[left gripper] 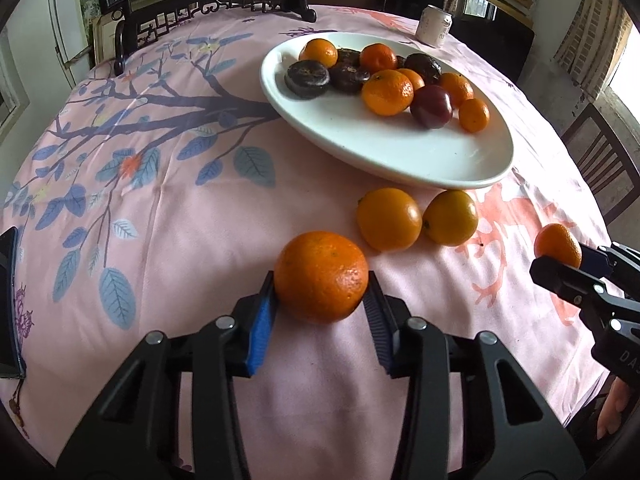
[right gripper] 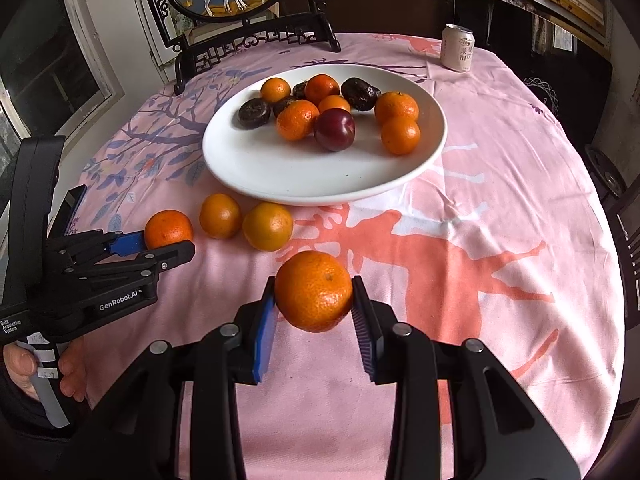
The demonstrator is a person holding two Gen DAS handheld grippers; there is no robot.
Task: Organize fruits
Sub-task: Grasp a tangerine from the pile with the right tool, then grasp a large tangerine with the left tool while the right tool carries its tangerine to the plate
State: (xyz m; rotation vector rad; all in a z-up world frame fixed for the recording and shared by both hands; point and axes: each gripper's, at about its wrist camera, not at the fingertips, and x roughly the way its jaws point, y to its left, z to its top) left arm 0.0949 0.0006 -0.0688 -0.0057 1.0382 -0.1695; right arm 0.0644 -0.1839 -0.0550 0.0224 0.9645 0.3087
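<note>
My left gripper (left gripper: 321, 288) is shut on an orange mandarin (left gripper: 321, 276), held just above the pink cloth; it also shows in the right wrist view (right gripper: 168, 229). My right gripper (right gripper: 314, 294) is shut on another mandarin (right gripper: 314, 290), lifted above the cloth; that fruit shows at the right edge of the left wrist view (left gripper: 557, 245). A white plate (left gripper: 400, 152) holds several mandarins, dark fruits and a red plum (left gripper: 431, 106). Two yellow-orange fruits (left gripper: 389, 218) (left gripper: 451, 217) lie on the cloth in front of the plate.
A pale drink can (right gripper: 457, 47) stands at the table's far right. A dark carved stand with a round picture (right gripper: 240, 40) stands at the far edge. A dark phone-like object (left gripper: 8, 300) lies at the left. Chairs stand to the right.
</note>
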